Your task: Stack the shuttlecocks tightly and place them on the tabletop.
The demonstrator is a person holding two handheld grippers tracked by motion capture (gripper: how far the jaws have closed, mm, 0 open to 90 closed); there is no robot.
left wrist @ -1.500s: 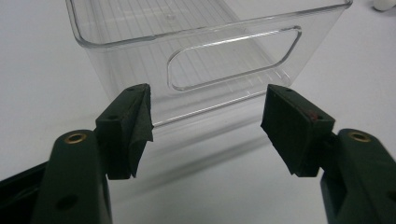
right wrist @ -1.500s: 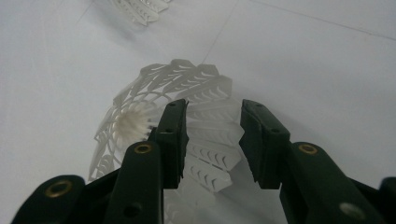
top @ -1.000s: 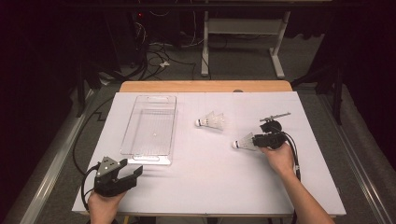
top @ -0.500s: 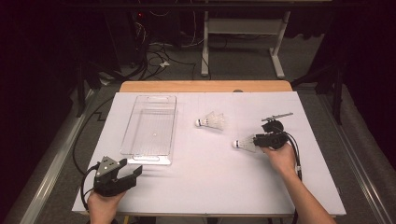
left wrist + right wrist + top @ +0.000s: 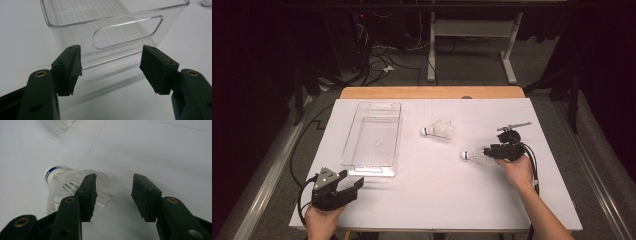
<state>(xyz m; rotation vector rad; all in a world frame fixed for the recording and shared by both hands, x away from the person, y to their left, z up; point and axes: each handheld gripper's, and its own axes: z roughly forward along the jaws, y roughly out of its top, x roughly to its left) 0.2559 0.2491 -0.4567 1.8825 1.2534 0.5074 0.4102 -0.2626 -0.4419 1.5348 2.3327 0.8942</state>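
Note:
A white shuttlecock (image 5: pixel 474 155) lies on its side on the white table, right of centre. My right gripper (image 5: pixel 490 151) sits at its skirt end, jaws pointing left. In the right gripper view the shuttlecock (image 5: pixel 62 183) lies mostly left of and behind the left jaw; its skirt rim just reaches into the gap. The right gripper (image 5: pixel 115 180) is open, its jaws have just been opening, and no pad presses on the skirt. A second shuttlecock (image 5: pixel 438 130) lies farther back. My left gripper (image 5: pixel 352 180) rests open at the front left, facing a clear plastic bin (image 5: pixel 127 32).
The clear bin (image 5: pixel 372 137) stands empty, lengthwise, left of centre, its near handle wall just ahead of the left gripper (image 5: pixel 110 67). The second shuttlecock (image 5: pixel 61 123) shows at the top left of the right gripper view. Cables and a desk frame lie beyond the table.

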